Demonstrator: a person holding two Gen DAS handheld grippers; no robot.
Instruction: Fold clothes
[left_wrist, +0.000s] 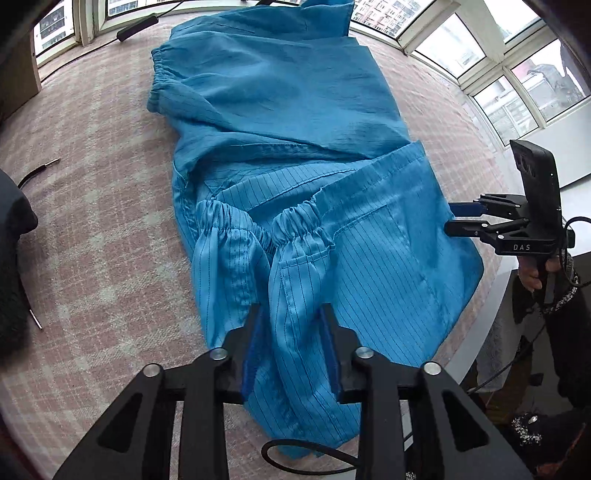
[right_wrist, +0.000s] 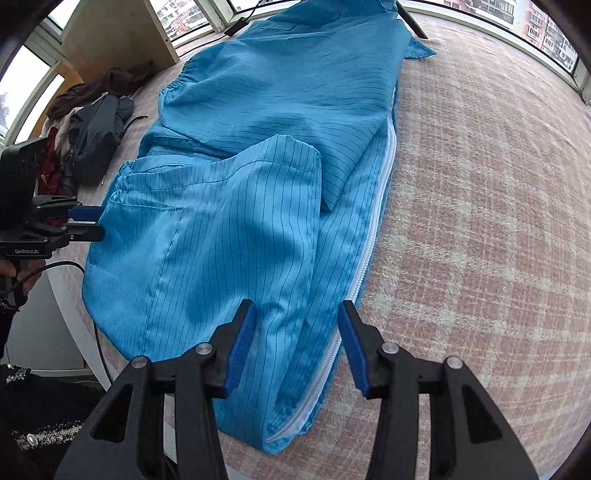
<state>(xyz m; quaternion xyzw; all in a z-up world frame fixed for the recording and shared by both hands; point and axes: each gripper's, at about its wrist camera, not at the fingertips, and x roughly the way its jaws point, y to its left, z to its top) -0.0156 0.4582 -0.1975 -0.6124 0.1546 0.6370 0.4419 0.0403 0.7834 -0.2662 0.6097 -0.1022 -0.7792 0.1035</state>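
Note:
A blue pinstriped garment (left_wrist: 280, 122) lies lengthwise on a pink checked surface (left_wrist: 92, 221); it also shows in the right wrist view (right_wrist: 266, 129). Two elastic cuffs (left_wrist: 299, 221) lie folded onto its near part. My left gripper (left_wrist: 291, 314) is open, its jaws on either side of a sleeve (left_wrist: 295, 325). My right gripper (right_wrist: 297, 314) is open over the garment's near edge, beside the white zipper (right_wrist: 369, 258). Each gripper shows in the other's view, the right one (left_wrist: 458, 218) and the left one (right_wrist: 92, 221), at opposite sides of the garment.
A pile of dark clothes (right_wrist: 88, 129) lies at the far left of the surface, beside a wooden panel (right_wrist: 118, 33). Cables (left_wrist: 37, 173) and a black bar (left_wrist: 136, 26) lie near the windows (left_wrist: 517, 74). The surface edge (left_wrist: 491, 295) drops off by the person's hand.

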